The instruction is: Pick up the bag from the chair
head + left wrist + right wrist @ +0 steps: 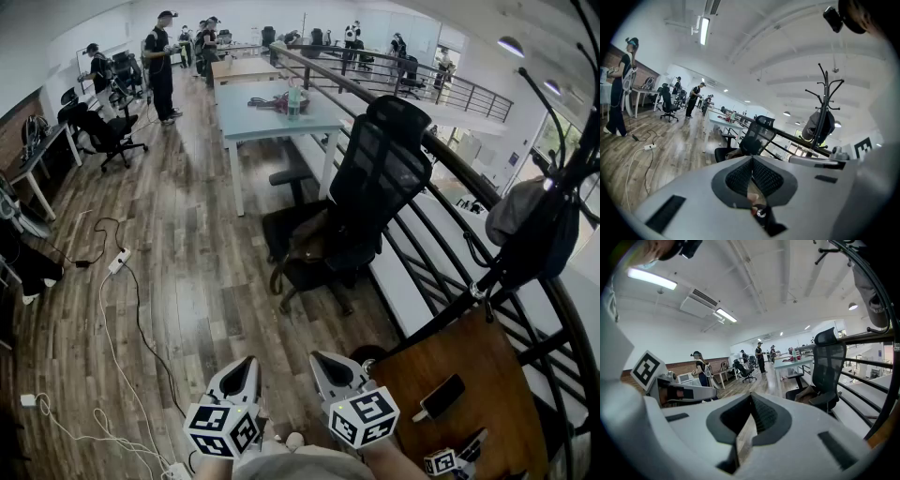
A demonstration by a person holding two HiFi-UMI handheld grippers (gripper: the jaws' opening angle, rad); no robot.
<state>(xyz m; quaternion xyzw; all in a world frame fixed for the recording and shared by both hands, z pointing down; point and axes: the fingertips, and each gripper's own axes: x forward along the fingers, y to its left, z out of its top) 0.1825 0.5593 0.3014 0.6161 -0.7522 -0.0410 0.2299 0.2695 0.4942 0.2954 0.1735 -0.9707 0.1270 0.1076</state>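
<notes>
A brown bag (305, 249) lies on the seat of a black mesh office chair (380, 173) in the middle of the head view. Both grippers are held low at the bottom edge, well short of the chair. My left gripper (246, 362) has its jaws together and holds nothing. My right gripper (322, 357) beside it is likewise shut and empty. In the left gripper view the bag (733, 153) shows just above the shut jaw tips (751, 158), with the chair (757, 135) behind. From the right gripper (751, 395), the bag (805, 393) and chair (828, 361) lie to the right.
A dark railing (441, 159) runs behind the chair. At right stands a coat rack with a grey bag (521, 214). A wooden table (469, 366) at bottom right carries a phone (441, 397). A pale desk (267, 114), a stool (291, 176), floor cables (117, 261) and people stand farther off.
</notes>
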